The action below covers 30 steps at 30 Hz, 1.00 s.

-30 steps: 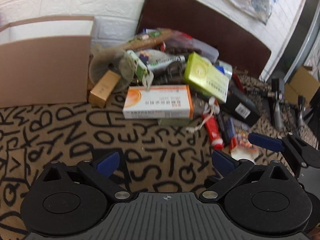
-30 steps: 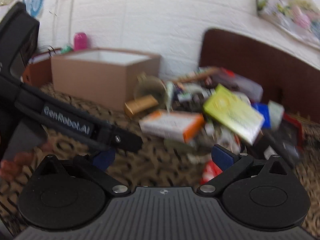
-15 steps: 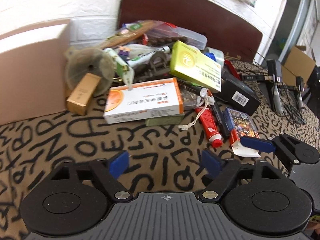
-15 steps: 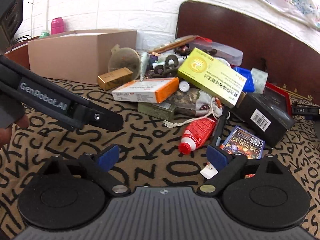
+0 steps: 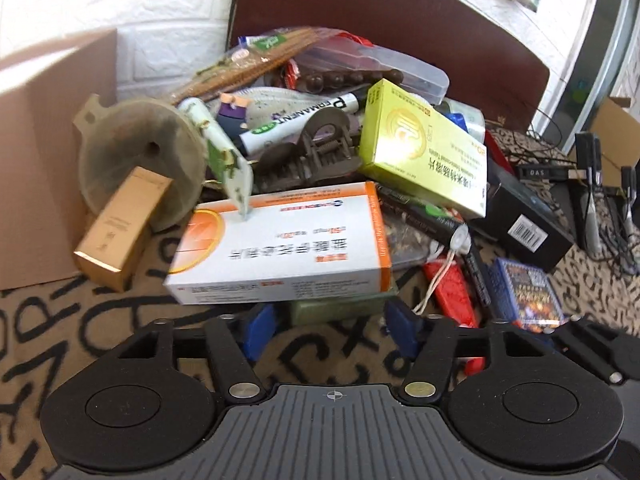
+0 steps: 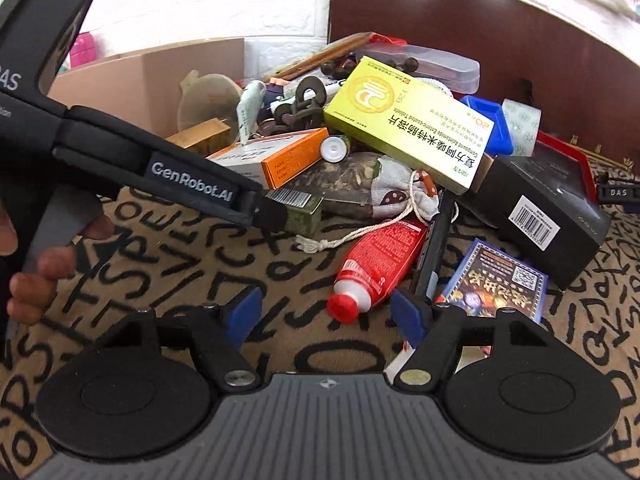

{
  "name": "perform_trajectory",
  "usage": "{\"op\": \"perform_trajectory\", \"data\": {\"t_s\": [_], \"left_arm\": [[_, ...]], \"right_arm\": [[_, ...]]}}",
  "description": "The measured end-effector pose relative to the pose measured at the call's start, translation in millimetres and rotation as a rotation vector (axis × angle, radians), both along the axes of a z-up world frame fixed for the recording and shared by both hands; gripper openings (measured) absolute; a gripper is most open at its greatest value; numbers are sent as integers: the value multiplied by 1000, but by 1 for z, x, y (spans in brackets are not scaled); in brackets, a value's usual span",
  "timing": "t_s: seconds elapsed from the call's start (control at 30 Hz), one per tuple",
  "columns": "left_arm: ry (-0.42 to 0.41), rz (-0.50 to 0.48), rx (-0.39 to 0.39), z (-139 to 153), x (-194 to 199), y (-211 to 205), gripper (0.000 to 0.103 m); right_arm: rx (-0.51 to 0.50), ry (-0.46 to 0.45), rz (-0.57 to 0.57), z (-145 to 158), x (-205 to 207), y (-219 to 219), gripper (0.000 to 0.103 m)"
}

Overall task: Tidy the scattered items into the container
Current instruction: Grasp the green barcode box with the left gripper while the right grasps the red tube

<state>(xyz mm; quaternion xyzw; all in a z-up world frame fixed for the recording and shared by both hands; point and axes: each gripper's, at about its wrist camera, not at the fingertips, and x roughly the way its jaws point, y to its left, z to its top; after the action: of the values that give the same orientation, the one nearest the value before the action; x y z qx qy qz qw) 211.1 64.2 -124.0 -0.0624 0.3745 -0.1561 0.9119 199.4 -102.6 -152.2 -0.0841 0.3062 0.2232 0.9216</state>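
A cloth printed with black letters (image 6: 168, 272) covers the surface; at its far left stands the open cardboard box (image 5: 44, 152), hard against the white brick wall, and the heap of scattered items spreads rightward from it; a black carton with a barcode (image 6: 536, 208) lies at the right edge of the heap; a yellow-green medicine box (image 5: 424, 152) rests tilted on top of the pile; the white and orange medicine box (image 5: 280, 244) lies at the front, over a small green box (image 6: 304, 212); a tan funnel (image 5: 140, 160) leans by the cardboard box with a small gold carton (image 5: 120, 224) propped on it; a red tube with a red cap (image 6: 380, 264) lies on the cloth; the left gripper (image 5: 330, 326) has its jaws apart just before the green box, beneath the white and orange one, gripping nothing; the right gripper (image 6: 326, 314) is likewise spread, the tube's cap between its fingers, untouched.
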Motion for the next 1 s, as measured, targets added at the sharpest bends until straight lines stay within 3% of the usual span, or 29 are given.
{"op": "perform_trajectory", "data": {"t_s": [0.07,0.17,0.27,0.37,0.47,0.53,0.9,1.0], "left_arm": [[8,8,-25,1,3,-5,88],[6,-4,-27,0,8,-15,88],[-9,7,56,-5,14,-28,83],[3,44,85,-3,18,-29,68],[22,43,76,-2,18,-25,67],[27,36,90,0,12,-24,66],[51,33,107,6,-89,23,67],[51,33,137,7,-125,34,67]], "right_arm": [[6,2,-2,0,4,0,75],[13,4,1,-1,5,-1,76],[25,7,1,-2,6,-3,76],[27,9,-2,-1,6,-3,74],[28,11,-21,0,5,-4,60],[37,21,-24,1,3,-6,43],[25,93,113,11,-56,-8,19],[1,112,172,15,-80,-6,20]]}}
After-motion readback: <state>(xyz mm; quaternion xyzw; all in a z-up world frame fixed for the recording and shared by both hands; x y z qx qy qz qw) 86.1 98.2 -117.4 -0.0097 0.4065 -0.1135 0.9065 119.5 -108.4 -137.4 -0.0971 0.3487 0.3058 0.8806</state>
